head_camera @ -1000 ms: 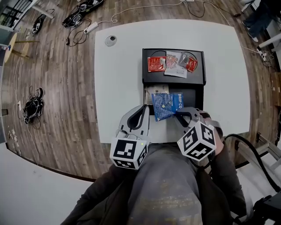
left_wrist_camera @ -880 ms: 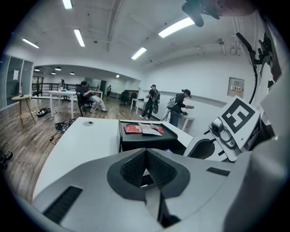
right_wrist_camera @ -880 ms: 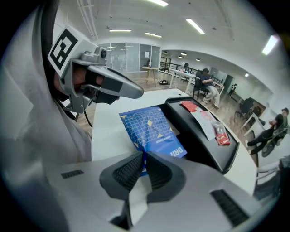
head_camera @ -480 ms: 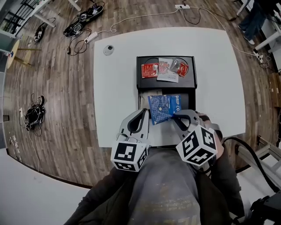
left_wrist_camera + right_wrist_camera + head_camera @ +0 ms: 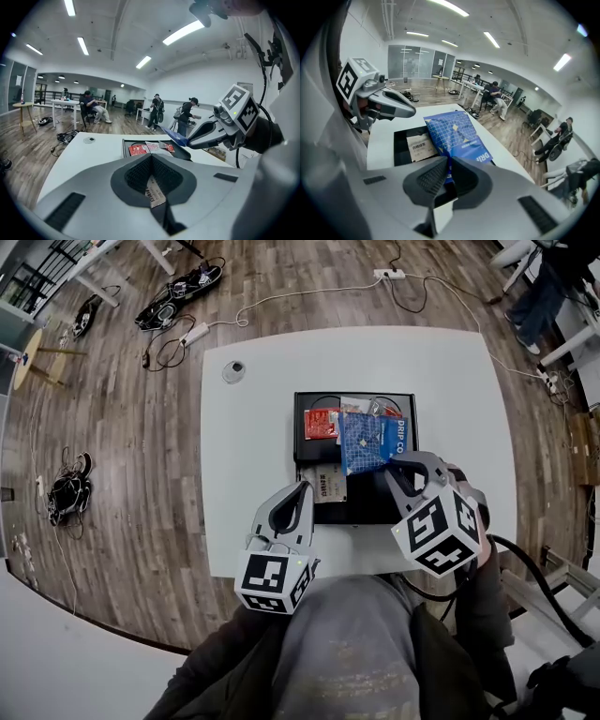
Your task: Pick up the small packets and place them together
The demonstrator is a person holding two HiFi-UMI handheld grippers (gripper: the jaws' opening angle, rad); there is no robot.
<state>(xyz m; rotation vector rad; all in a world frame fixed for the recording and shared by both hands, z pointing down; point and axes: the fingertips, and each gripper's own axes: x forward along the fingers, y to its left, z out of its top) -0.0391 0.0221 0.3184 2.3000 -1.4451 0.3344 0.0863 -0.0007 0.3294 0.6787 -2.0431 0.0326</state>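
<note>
Closest to me, my left gripper (image 5: pixel 305 487) is closed on nothing; through the hollow behind its tips I see the white packet (image 5: pixel 154 192) lying flat on the near half of the black tray (image 5: pixel 371 508). In the head view that gripper's tip sits just beside the packet's left edge, though I cannot tell whether they touch.

My right gripper (image 5: pixel 449 160) is clamped on the near edge of the blue packet (image 5: pixel 457 133), which fans out beyond the jaws (white lettering on its right side). The left gripper view shows it held clear above the tray, and from the head view it covers part of the tray's far half.

At that far end lies the cluster of small packets: a red packet (image 5: pixel 319 425) to the left, with a pale one (image 5: pixel 153 146) and another red one (image 5: pixel 169 148) beside it, partly hidden under the blue packet in the head view.

The tray rests on the white bench (image 5: pixel 253 437). A small round disc (image 5: pixel 234 367) sits near the bench's far left corner, well apart from the tray.
</note>
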